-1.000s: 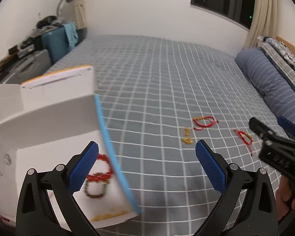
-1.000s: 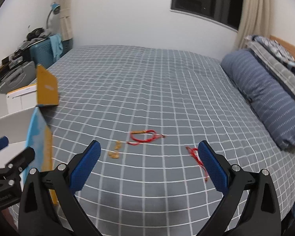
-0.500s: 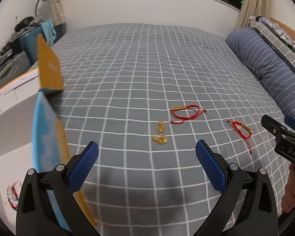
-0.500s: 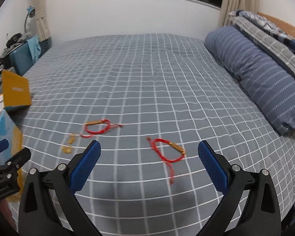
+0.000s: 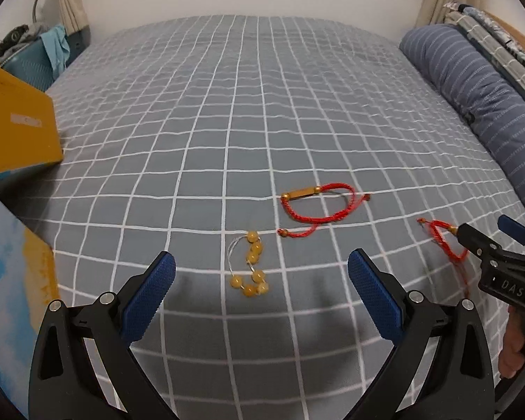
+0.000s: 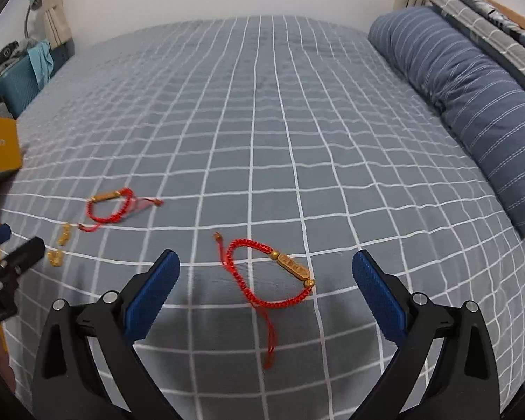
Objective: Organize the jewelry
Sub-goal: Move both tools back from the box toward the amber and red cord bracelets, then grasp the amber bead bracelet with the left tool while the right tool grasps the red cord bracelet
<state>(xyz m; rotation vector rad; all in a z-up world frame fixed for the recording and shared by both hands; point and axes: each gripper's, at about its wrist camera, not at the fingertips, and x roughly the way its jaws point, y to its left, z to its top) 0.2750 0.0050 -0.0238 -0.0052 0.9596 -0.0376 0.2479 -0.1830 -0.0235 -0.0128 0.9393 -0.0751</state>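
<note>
A yellow bead bracelet lies on the grey checked bedspread, just ahead of my open, empty left gripper. A red cord bracelet with a gold bar lies beyond it. A second red cord bracelet with a gold tag lies between the tips of my open, empty right gripper; it also shows in the left wrist view. The first red bracelet and the beads show at the left in the right wrist view. The box stands at the left edge; its inside is hidden.
The box's yellow lid flap stands up at the left. A striped blue pillow lies along the right side of the bed. A teal suitcase and clutter stand beyond the bed's far left corner.
Both grippers have swung right, away from the box, and come closer to the bedspread. The beads now lie ahead of the left gripper and the second red bracelet between the right fingertips.
</note>
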